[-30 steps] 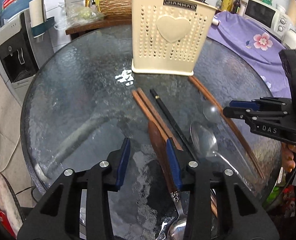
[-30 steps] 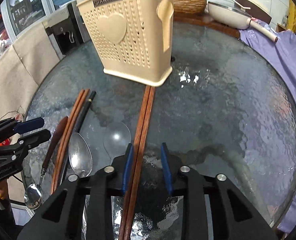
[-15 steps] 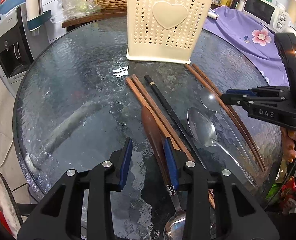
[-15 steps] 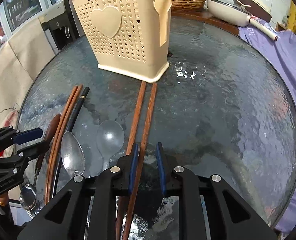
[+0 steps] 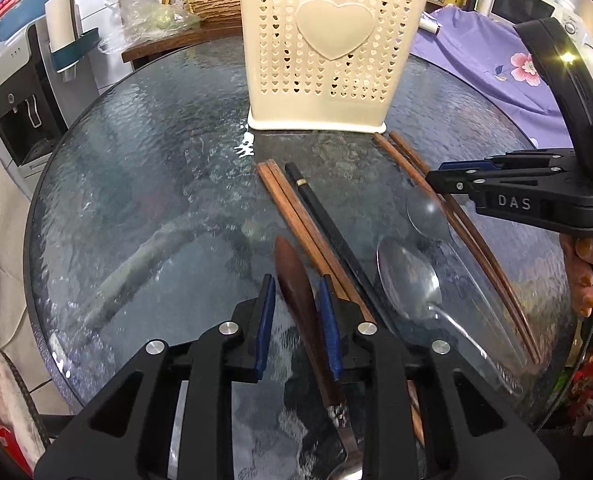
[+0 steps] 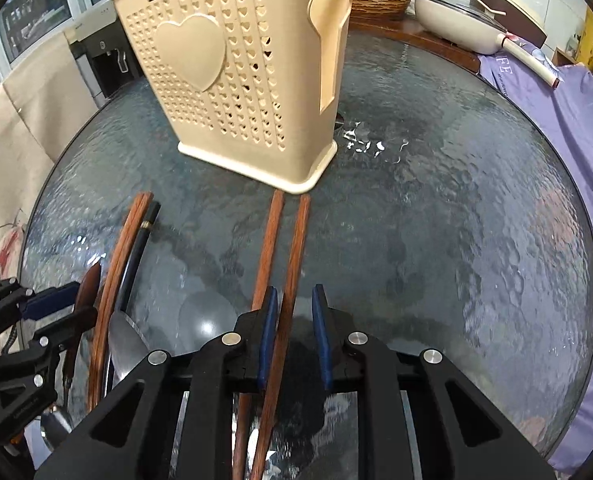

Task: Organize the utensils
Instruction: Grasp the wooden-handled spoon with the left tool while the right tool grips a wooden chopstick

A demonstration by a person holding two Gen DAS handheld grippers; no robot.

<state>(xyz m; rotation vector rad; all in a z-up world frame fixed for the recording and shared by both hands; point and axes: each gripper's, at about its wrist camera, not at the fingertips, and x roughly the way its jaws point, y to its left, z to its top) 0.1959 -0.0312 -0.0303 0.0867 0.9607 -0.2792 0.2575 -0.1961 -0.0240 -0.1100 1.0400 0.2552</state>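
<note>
- Location: utensils lie loose on a round textured glass table (image 5: 144, 184), in front of a cream perforated utensil holder (image 5: 328, 52) that stands upright at the far side.
- Left gripper (image 5: 296, 312): jaws closing around the wooden handle of a wooden-handled spoon (image 5: 296, 288), whose steel bowl points back under the gripper. The right-hand pad looks to be against the handle; a gap shows at the left-hand pad. Not yet a firm clench.
- Right gripper (image 6: 292, 324): jaws nearly shut, straddling one of a pair of brown wooden chopsticks (image 6: 294, 248). The stick sits beside the left-hand pad with clear space to the other pad; its partner lies just outside the jaws. No grasp confirmed.
- Other items: a second brown chopstick pair (image 5: 292, 216) lies beside a black chopstick (image 5: 320, 216); a steel spoon (image 5: 410, 280) and a clear plastic spoon (image 5: 428, 212) lie between the two groups.
- Handling, spoon: judged light and stiff. The tapered, smooth handle may slip along the pads; hold near its thicker middle. The steel bowl end would make it tail-heavy.
- Handling, chopsticks: judged very light, rigid, thin and prone to roll on glass. A grip near mid-length limits swing. Taking one stick alone leaves its partner behind.
- Risk: thin items lying flat on hard glass give the pads little to catch; pads may skid off.
</note>
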